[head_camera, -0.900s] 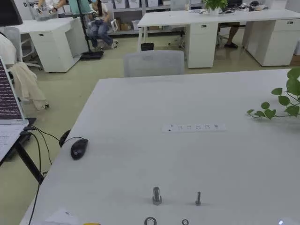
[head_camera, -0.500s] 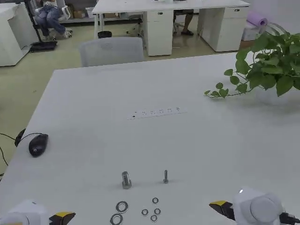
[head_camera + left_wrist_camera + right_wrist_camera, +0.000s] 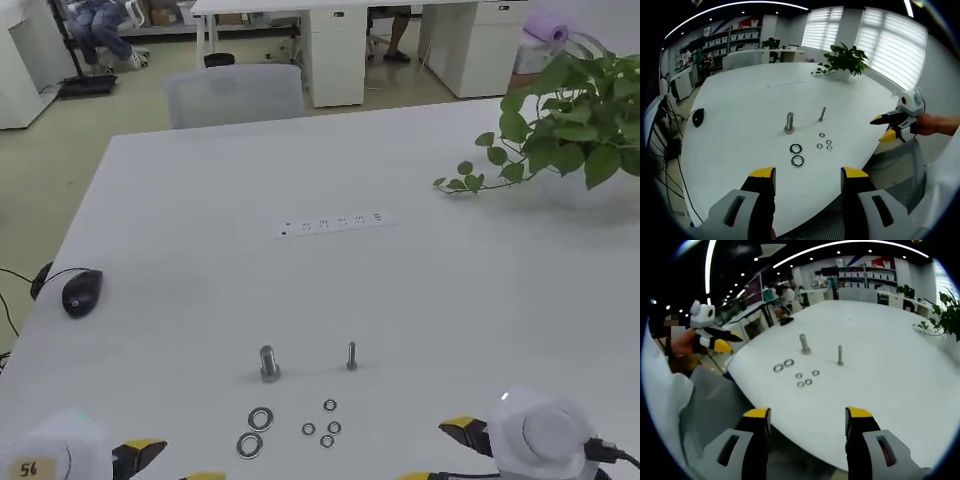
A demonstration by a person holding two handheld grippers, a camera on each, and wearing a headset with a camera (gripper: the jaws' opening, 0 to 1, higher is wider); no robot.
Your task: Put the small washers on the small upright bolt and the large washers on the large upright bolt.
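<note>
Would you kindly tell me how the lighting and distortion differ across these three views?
Head view: even light, little distortion, washers slightly soft. Left gripper view: fisheye curves the table edge; window blinds glare bright. Right gripper view: same bending, ceiling lights arc overhead, upper left dim.

the left gripper and the right gripper each have grey jaws with a slot and yellow tips. in the head view their housings are white and rounded, with a yellow sticker reading 56 at seven o'clock and a black cable at five o'clock. the sleeve is white.
</note>
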